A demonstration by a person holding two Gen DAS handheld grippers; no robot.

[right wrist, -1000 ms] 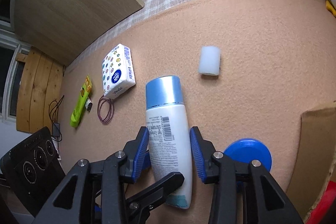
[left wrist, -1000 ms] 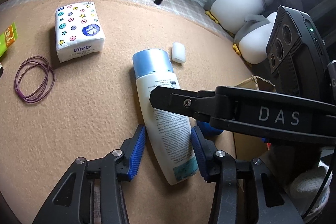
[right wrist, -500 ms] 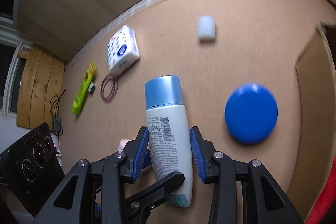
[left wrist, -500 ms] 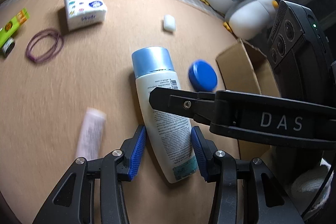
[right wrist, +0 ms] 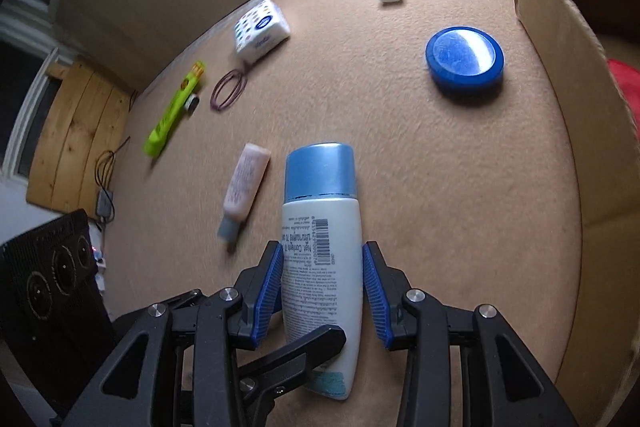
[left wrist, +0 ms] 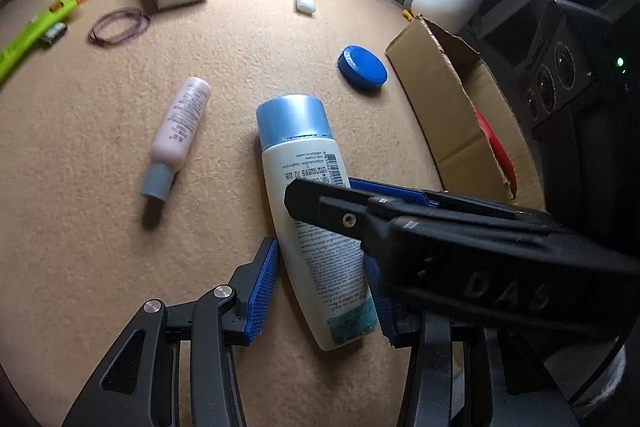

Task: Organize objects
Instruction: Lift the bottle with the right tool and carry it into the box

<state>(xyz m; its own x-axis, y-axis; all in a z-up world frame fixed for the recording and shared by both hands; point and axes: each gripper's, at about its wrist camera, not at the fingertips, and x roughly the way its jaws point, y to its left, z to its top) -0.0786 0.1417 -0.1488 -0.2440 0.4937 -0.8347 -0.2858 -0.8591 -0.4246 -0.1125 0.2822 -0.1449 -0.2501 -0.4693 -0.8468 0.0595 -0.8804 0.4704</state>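
Peach carpet [left wrist: 100, 227] is strewn with toiletries beside an open cardboard box [right wrist: 560, 107]. A white bottle [right wrist: 322, 267] is gripped by both left gripper [left wrist: 320, 287] and right gripper [right wrist: 322, 291] fingers. Carrying is judged underway; lowering into the box is called for next.

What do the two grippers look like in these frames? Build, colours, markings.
Both alike: black linkage frames with silver pivot screws and two fingers faced with ribbed blue pads. The left gripper and right gripper each show this. The right gripper's finger, seen in the left view, bears raised "DAS" lettering. Each carries a black camera block with three round lenses. No sleeves visible.
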